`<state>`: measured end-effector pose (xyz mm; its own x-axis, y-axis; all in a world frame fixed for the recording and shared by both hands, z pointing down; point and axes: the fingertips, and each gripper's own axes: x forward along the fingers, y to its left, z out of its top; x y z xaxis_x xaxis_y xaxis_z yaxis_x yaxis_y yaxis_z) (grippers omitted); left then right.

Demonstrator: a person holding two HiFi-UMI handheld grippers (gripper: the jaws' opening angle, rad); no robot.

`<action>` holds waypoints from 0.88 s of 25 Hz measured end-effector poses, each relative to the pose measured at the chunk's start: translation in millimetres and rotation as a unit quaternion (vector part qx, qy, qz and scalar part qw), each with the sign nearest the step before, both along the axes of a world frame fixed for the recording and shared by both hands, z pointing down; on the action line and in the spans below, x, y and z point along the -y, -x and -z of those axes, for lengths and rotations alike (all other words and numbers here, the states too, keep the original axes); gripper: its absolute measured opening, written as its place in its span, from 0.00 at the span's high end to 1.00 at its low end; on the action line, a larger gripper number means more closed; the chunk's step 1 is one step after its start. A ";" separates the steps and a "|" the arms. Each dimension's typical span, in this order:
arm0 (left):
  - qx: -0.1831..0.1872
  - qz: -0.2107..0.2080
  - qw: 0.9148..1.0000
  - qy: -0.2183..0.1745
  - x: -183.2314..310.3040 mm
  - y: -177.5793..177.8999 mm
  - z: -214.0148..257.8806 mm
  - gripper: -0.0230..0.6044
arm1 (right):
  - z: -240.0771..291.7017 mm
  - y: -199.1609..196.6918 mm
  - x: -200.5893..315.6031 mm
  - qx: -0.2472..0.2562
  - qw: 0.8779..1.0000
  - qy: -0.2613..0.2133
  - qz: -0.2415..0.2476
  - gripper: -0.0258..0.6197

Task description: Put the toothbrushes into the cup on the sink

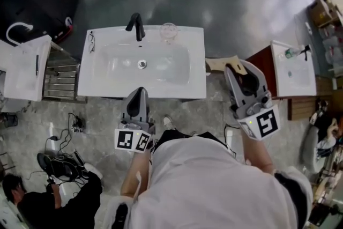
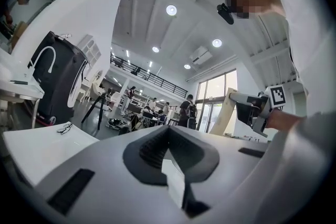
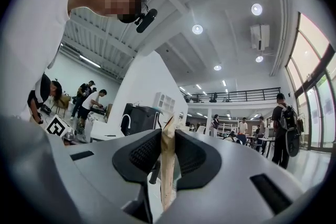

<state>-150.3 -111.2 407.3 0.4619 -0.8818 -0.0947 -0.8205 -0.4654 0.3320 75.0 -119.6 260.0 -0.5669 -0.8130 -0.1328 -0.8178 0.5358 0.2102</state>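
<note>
White shirt (image 1: 214,185) lowest; ahead, the right tool (image 1: 234,68) is clenched on a tan toothbrush (image 1: 218,65) off the sink's (image 1: 107,45) right edge, well apart from the cup (image 1: 168,32) beside the tap (image 1: 136,25). The left tool (image 1: 139,91) is closed, empty. This looks like the carrying step; next the brush needs lining up over the cup's mouth.

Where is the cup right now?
In the head view, the clear cup stands on the back rim of the sink, just right of the black faucet.

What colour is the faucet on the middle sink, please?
The faucet is black; the head view shows it best.
</note>
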 end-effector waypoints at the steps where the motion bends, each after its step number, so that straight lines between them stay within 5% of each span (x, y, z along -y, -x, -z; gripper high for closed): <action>1: -0.002 -0.004 1.000 0.001 2.1 0.9 -1.4 0.96 | 1.2 1.5 0.0 -0.002 1.000 -0.001 -0.004 0.81; 14: -0.009 -0.021 1.000 0.012 29.1 7.1 -5.0 0.96 | 6.7 11.3 22.1 -0.008 1.000 0.002 -0.014 0.81; 22: 0.001 0.022 1.000 0.007 32.9 11.8 4.5 0.96 | 1.5 12.0 52.0 0.008 1.000 0.000 0.029 0.81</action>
<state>-162.1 -144.1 402.8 0.4234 -0.9024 -0.0806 -0.8408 -0.4245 0.3360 63.0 -171.5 258.5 -0.6112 -0.7786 -0.1423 -0.7883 0.5829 0.1971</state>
